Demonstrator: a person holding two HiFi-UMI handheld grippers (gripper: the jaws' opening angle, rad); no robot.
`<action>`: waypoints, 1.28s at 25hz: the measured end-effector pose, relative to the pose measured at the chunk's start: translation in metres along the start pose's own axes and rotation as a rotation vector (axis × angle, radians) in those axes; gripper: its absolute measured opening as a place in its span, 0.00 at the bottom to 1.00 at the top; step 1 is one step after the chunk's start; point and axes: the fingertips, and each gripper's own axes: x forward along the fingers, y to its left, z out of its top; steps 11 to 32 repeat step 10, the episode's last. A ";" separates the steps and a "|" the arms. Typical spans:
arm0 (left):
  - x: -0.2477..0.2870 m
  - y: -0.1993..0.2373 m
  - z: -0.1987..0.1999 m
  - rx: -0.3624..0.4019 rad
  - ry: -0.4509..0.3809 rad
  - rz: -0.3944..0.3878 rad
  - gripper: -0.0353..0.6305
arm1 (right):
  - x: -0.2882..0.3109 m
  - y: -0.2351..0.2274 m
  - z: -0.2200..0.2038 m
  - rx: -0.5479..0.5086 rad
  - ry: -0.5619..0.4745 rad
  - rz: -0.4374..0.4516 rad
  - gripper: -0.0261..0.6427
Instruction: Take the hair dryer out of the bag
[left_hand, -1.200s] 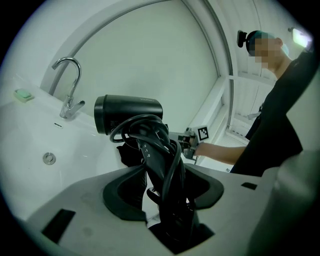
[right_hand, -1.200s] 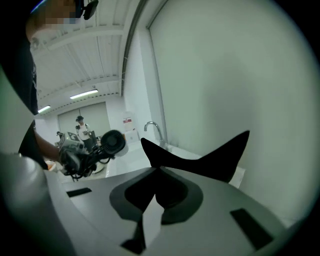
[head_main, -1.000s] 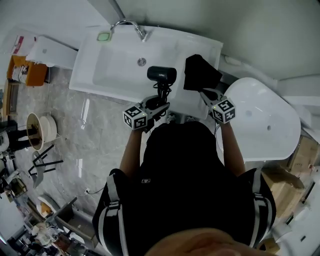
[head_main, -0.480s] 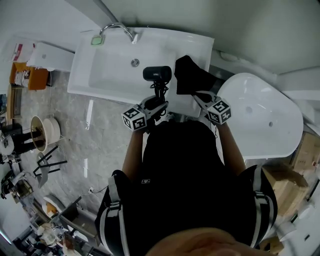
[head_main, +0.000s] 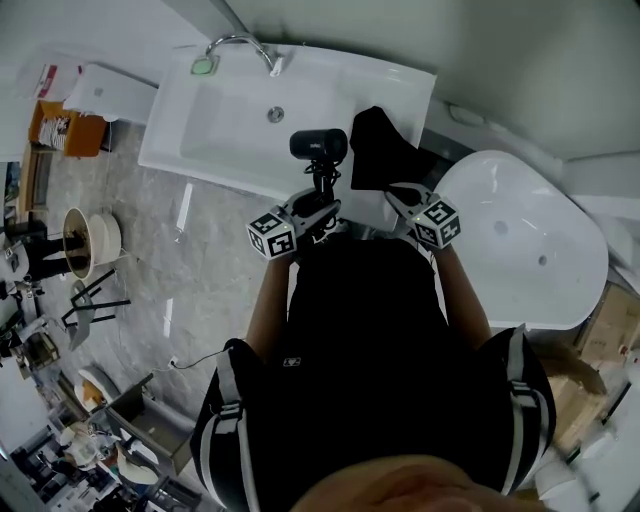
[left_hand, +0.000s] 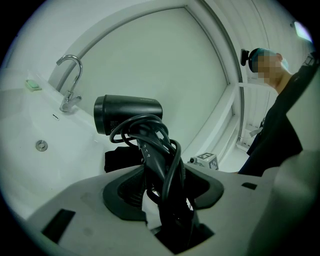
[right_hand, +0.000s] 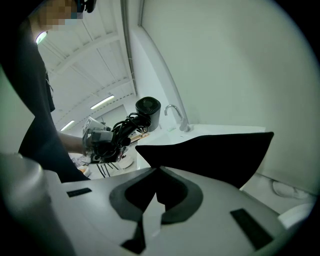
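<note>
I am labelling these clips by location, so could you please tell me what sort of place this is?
Most likely a bathroom, perhaps a mock-up one: a white washbasin with a chrome tap, a white bathtub beside it, and a grey tiled floor.

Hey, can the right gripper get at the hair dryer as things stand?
Probably not yet. The right gripper is shut on the black bag, so its jaws are taken. The hair dryer is close beside it with nothing between, but the left gripper clamps its handle.
</note>
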 end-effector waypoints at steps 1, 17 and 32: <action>-0.002 0.000 -0.001 -0.002 -0.005 0.007 0.35 | 0.002 0.001 -0.001 -0.003 0.005 0.008 0.14; -0.015 0.007 -0.004 -0.015 -0.035 0.054 0.35 | 0.017 -0.003 0.009 0.004 0.000 0.069 0.14; -0.015 0.007 -0.004 -0.015 -0.035 0.054 0.35 | 0.017 -0.003 0.009 0.004 0.000 0.069 0.14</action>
